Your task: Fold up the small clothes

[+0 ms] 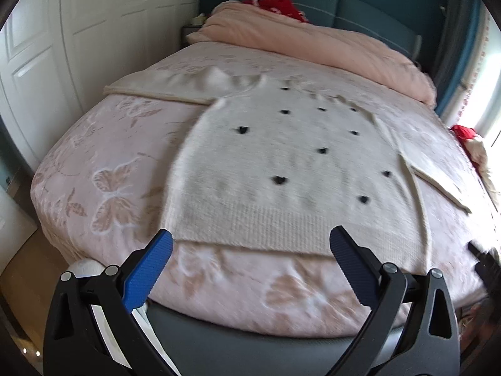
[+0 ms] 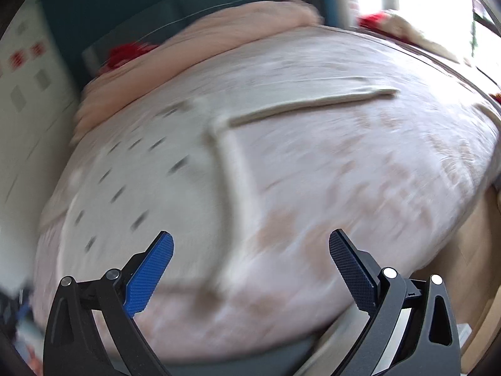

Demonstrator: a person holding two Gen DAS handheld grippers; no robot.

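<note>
A cream sweater (image 1: pixel 281 169) dotted with small dark hearts lies flat and face-up on a pink bedspread (image 1: pixel 103 169) printed with butterflies, both sleeves spread out to the sides. The left tongs (image 1: pixel 250 242) hang over the near edge of the bed with fingers wide apart and nothing between them; the sweater's ribbed hem sits just ahead of the fingertips, its body stretching away beyond them. The right tongs (image 2: pixel 250 244), likewise spread and empty, hover above the sweater's (image 2: pixel 150 188) side edge, which runs up between the two fingers, with one sleeve (image 2: pixel 313 101) extending ahead and to the right. That view is heavily blurred. A rolled pink duvet (image 1: pixel 328 47) lies far ahead of the left tongs, against the blue headboard (image 1: pixel 360 12).
</note>
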